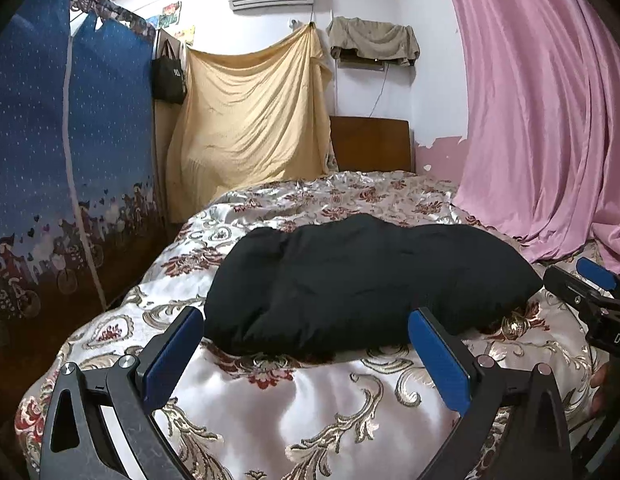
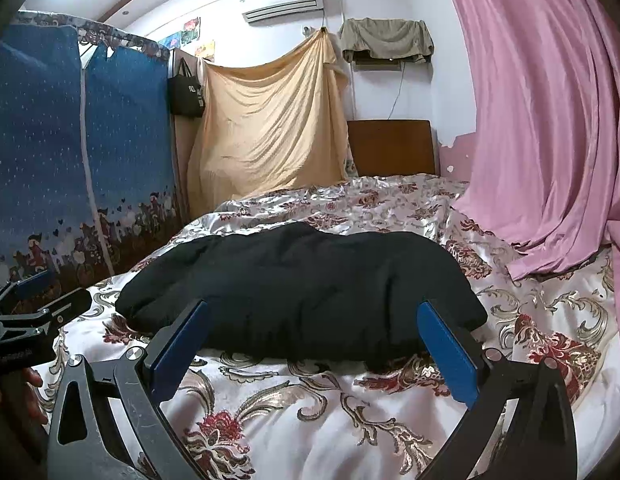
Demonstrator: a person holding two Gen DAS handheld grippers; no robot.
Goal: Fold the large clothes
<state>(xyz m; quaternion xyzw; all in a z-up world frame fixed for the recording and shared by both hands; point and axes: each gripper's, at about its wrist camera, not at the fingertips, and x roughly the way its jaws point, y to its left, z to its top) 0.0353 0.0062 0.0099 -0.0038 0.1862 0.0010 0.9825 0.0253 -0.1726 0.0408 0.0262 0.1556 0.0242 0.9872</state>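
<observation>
Jaws apart on left gripper (image 1: 306, 320) and right gripper (image 2: 314, 312), near seemingly folded black garment (image 1: 362, 280) on floral bedspread (image 1: 310, 408).

Matt black cloth garment (image 1: 366, 280), soft and puffy. Glossy satin bedspread (image 1: 310, 408), floral pattern, shiny creases. Smooth pink curtain (image 1: 550, 100) with slight sheen. Matt yellow sheet (image 1: 250, 112). Brown wooden headboard (image 1: 370, 144). Matt black gripper frames, blue pads (image 1: 438, 356).
</observation>
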